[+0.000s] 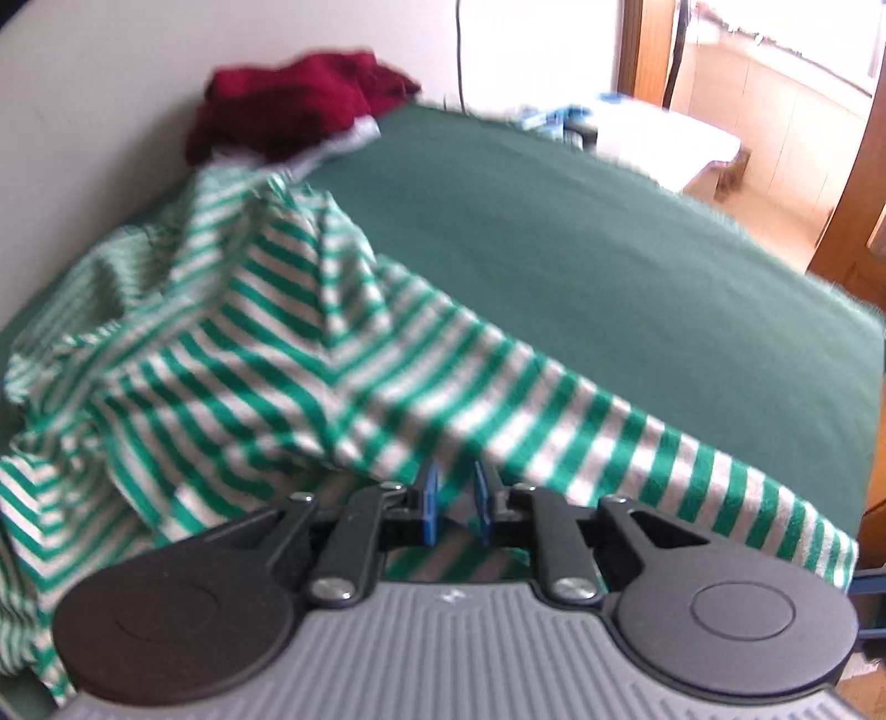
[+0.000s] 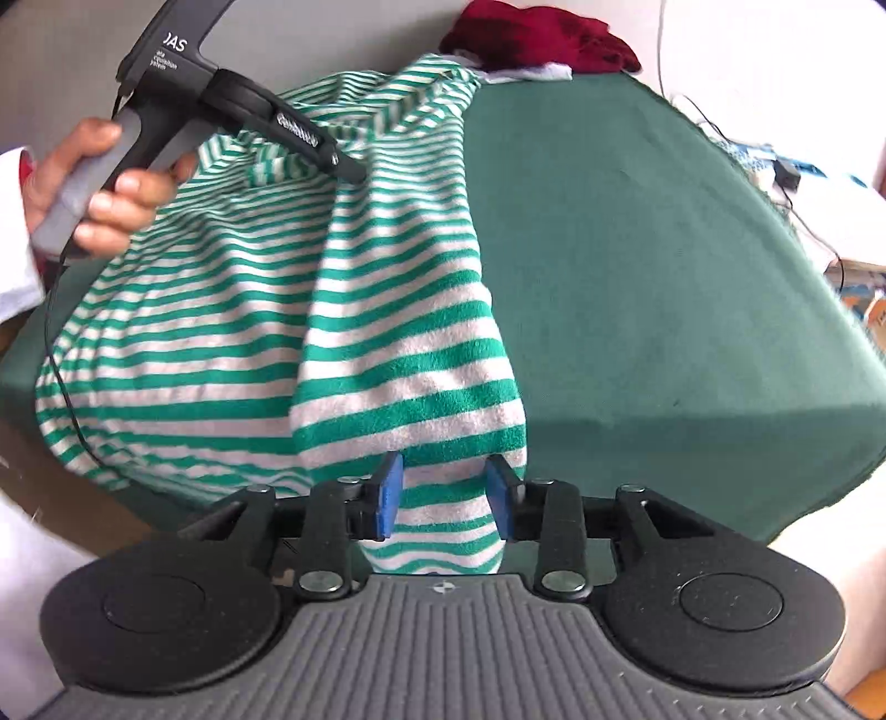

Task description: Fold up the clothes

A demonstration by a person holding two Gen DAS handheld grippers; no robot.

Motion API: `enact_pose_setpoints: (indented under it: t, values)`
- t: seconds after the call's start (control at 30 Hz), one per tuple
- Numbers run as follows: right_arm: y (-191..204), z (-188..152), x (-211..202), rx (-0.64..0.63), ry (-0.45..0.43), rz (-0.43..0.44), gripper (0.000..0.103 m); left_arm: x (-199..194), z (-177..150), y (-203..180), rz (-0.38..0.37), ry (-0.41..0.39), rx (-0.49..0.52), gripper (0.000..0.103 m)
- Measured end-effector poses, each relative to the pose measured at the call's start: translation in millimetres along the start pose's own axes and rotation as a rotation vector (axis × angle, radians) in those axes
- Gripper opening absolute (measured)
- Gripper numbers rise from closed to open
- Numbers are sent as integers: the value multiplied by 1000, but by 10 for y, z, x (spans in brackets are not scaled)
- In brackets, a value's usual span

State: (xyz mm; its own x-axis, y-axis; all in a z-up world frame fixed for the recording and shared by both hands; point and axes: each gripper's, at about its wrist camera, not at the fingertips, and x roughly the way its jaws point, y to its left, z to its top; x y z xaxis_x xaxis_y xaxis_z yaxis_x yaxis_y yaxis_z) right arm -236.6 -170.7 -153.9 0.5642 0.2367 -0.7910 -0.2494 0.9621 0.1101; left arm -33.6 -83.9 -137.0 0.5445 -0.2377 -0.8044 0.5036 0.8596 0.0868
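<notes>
The shirt (image 2: 398,332) has green and white stripes. The table (image 2: 664,277) under it has a plain dark green cover. At the far edge lies a dark red garment (image 1: 299,105) with a bit of white cloth (image 1: 354,138) below it. Each hand-held gripper is black and grey, with blue pads (image 2: 387,495). The sleeve (image 2: 14,232) is white.

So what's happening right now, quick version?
Left claw nearly shut, right claw open, both on the striped shirt. Shirt rumpled, unfolded. Red clothes pile clear.
</notes>
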Motion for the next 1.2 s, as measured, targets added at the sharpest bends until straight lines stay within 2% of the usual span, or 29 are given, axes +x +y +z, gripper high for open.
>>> enact_pose_setpoints:
  t: [0.03, 0.23, 0.3, 0.33, 0.37, 0.4, 0.43, 0.5, 0.53, 0.57, 0.6, 0.67, 0.83, 0.9, 0.97, 1.03, 1.07, 1.13, 1.2]
  values:
    - [-8, -1, 4, 1, -2, -2, 1, -4, -25, -27, 7, -9, 7, 13]
    - [-56, -10, 25, 4, -14, -12, 2, -192, -98, -78, 10, 16, 29, 13]
    - [-72, -13, 33, 5, -18, -15, 10, -353, -128, -154, -5, -20, 30, 14]
    - [-130, 26, 25, 17, -36, -27, 18, -410, -141, -205, -25, -33, 25, 15]
    - [-204, 77, 14, 32, -58, -42, 38, -460, -154, -259, -47, -45, 19, 21]
    - [-278, 103, 57, 43, -59, -41, 48, -480, -167, -330, -68, -53, 21, 26]
    - [-331, 124, 144, 39, -40, -23, 53, -492, -180, -405, -89, -61, 25, 26]
    - [-440, 144, 299, 26, 5, 45, 53, -454, -231, -536, -105, -47, 37, 26]
    - [-496, 136, 365, 30, 30, 81, 48, -431, -258, -600, -111, -37, 44, 26]
    - [-489, 113, 386, 34, 30, 111, 37, -408, -286, -663, -117, -28, 50, 26]
    - [-487, 106, 409, 34, 28, 134, 34, -378, -320, -703, -119, -14, 51, 26]
    - [-437, 85, 396, 12, 35, 141, 7, -380, -397, -738, -119, -9, 41, 25]
    - [-339, -112, 330, -14, 76, 138, 6, -434, -539, -760, -130, -27, -21, 26]
    - [-387, -54, 338, -7, 97, 123, 8, -455, -562, -786, -113, -41, -28, 26]
    - [-444, 27, 347, 2, 120, 106, 19, -473, -538, -771, -107, -25, -51, 26]
    - [-470, 140, 295, -34, 131, 58, 21, -550, -549, -728, -94, -34, -69, 28]
    - [-438, 224, 193, -99, 103, 14, 21, -592, -575, -692, -77, -41, -75, 31]
    - [-363, 415, -34, -213, 18, -49, 22, -675, -640, -613, -37, -55, -87, 33]
    - [-297, 680, -177, -224, -82, -15, 23, -767, -721, -438, -20, -71, -141, 34]
